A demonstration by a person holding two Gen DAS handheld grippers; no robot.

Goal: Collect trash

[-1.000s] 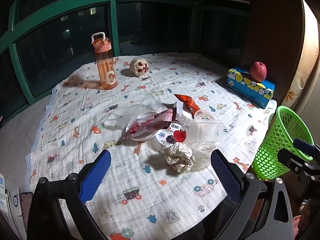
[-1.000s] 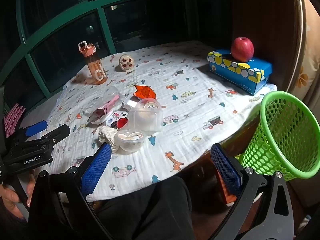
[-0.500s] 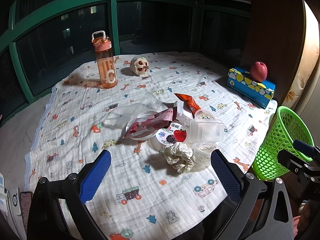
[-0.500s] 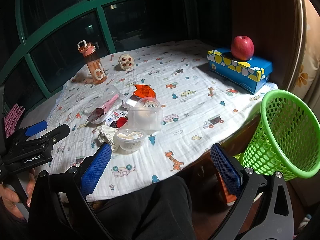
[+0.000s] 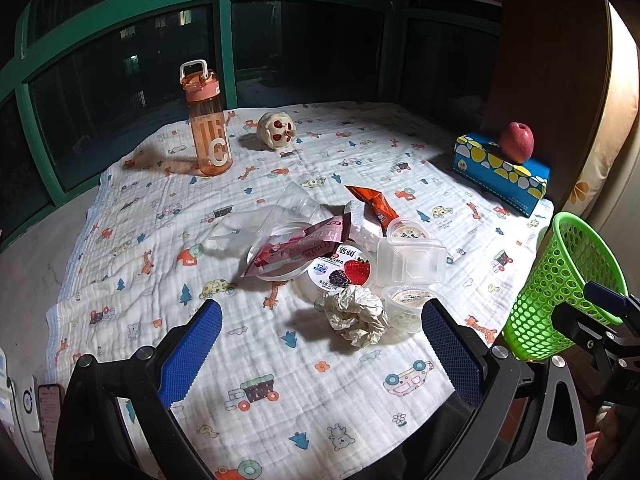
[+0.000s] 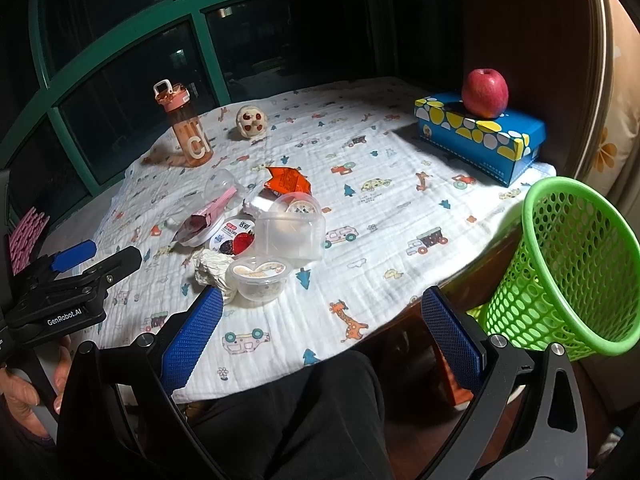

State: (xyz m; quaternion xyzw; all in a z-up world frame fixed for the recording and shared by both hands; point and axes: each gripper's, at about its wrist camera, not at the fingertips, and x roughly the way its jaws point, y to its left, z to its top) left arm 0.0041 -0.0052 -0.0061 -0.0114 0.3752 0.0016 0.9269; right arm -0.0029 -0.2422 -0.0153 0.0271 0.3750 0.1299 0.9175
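Note:
A heap of trash lies mid-table on the printed cloth: a crumpled paper ball (image 5: 356,314), a strawberry yogurt lid (image 5: 340,270), a clear clamshell box (image 5: 412,260), a small pudding cup (image 5: 406,306), a pink wrapper (image 5: 300,246) and an orange wrapper (image 5: 374,204). My left gripper (image 5: 320,352) hangs open just short of the paper ball, holding nothing. My right gripper (image 6: 322,340) is open over the table's near edge, right of the pudding cup (image 6: 258,276). A green mesh basket (image 6: 568,264) stands off the table's right corner.
At the back stand an orange water bottle (image 5: 208,132) and a small skull figure (image 5: 276,130). A red apple (image 6: 485,92) rests on a blue tissue box (image 6: 480,136) at the right. Dark windows run behind. A person's dark-clad leg (image 6: 320,412) lies below the near edge.
Both views shift only very slightly. Nothing on the table has moved, and both grippers stay open and empty.

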